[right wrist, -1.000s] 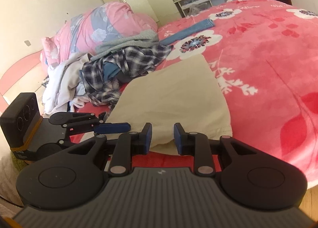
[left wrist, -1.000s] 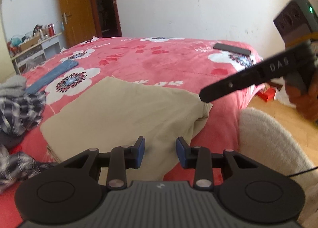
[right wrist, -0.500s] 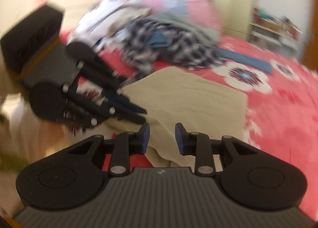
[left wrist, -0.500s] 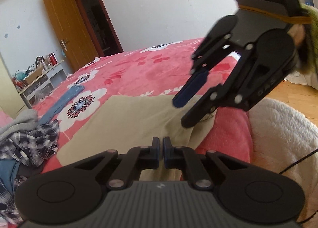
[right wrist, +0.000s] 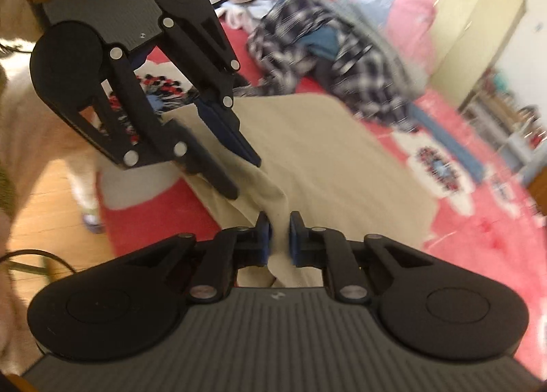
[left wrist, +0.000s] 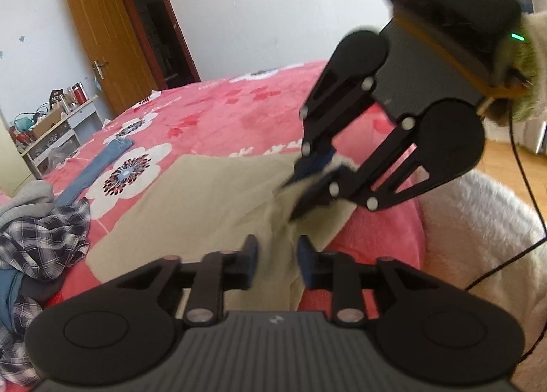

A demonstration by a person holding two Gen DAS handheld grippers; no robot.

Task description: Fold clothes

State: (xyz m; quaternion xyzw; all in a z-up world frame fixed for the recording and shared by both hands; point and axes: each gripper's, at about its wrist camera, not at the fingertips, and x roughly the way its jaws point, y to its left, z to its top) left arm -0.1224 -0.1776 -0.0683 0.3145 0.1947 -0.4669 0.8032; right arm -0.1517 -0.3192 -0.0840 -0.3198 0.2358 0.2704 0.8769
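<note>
Beige cloth, a folded garment [left wrist: 191, 207], lies spread across the near corner of a red flowered blanket [left wrist: 218, 118] in the left wrist view, and a ridge of it rises between the fingers of the left gripper [left wrist: 276, 257]. Those jaws are opening, with daylight on either side of the fabric, so nothing is pinched there. Further in, the right gripper [left wrist: 309, 186] bites the cloth's corner, though blur hides the exact contact. A plaid shirt [left wrist: 44, 238] sits heaped at the left, and a strip of blue denim [left wrist: 99, 166] lies beyond.

In the right wrist view the right gripper [right wrist: 279, 238] is closing, a pulled-up fold of the garment [right wrist: 328, 159] standing between its blue pads, which appear to press it. The left gripper [right wrist: 236, 169] hangs just above the cloth's edge, fingers apart. The clothes pile [right wrist: 324, 50] is smeared by motion.

The likely trouble: with only one gripper holding, the bunched corner could drag the folded layers askew or slide the garment off the bed edge.

No brand, label or writing can be read in either view.
</note>
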